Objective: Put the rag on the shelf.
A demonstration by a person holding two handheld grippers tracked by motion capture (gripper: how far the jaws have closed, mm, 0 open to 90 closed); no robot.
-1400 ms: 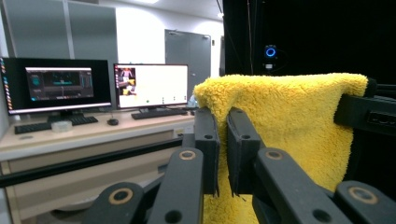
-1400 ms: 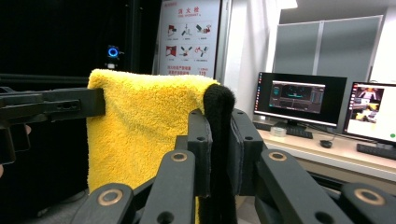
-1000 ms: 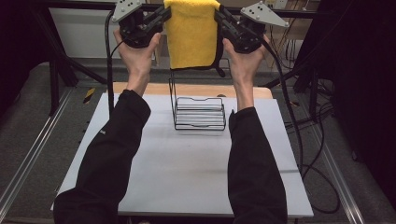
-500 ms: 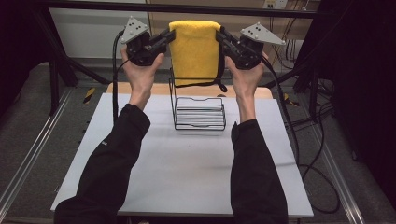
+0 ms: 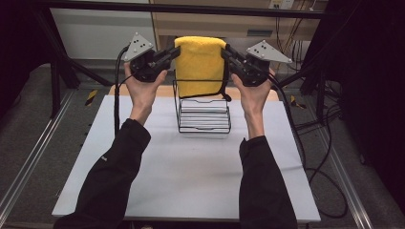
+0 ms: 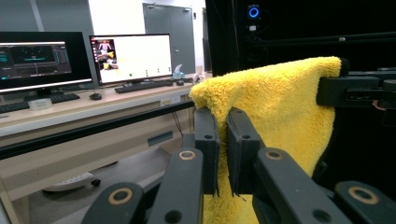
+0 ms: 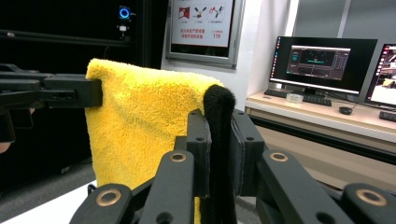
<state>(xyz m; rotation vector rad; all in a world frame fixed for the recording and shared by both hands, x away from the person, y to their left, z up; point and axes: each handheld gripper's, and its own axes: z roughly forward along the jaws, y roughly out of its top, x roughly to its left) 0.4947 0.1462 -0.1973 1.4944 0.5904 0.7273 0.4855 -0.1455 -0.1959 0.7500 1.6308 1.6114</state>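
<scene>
A yellow fluffy towel [image 5: 199, 67] with a black edge hangs stretched between my two grippers, above a black wire rack [image 5: 204, 107] on the white table [image 5: 191, 171]. My left gripper [image 5: 173, 51] is shut on the towel's upper left corner, and my right gripper [image 5: 225, 51] is shut on its upper right corner. In the left gripper view the jaws pinch the yellow towel [image 6: 275, 116] at the left gripper [image 6: 223, 122]. Over in the right gripper view the right gripper [image 7: 218, 122] clamps the towel's black edge [image 7: 218, 107]. The towel's lower edge reaches the rack's top wire.
The wire rack stands at the middle back of the table. A wooden board [image 5: 248, 91] lies behind it. Cables [image 5: 325, 157] trail off the table's right side. Desks with monitors [image 6: 128, 57] stand beyond, and dark frame bars [image 5: 57, 71] stand at the left.
Both grippers have come down together with the towel held between them. The towel's lower edge now hangs at the rack's top.
</scene>
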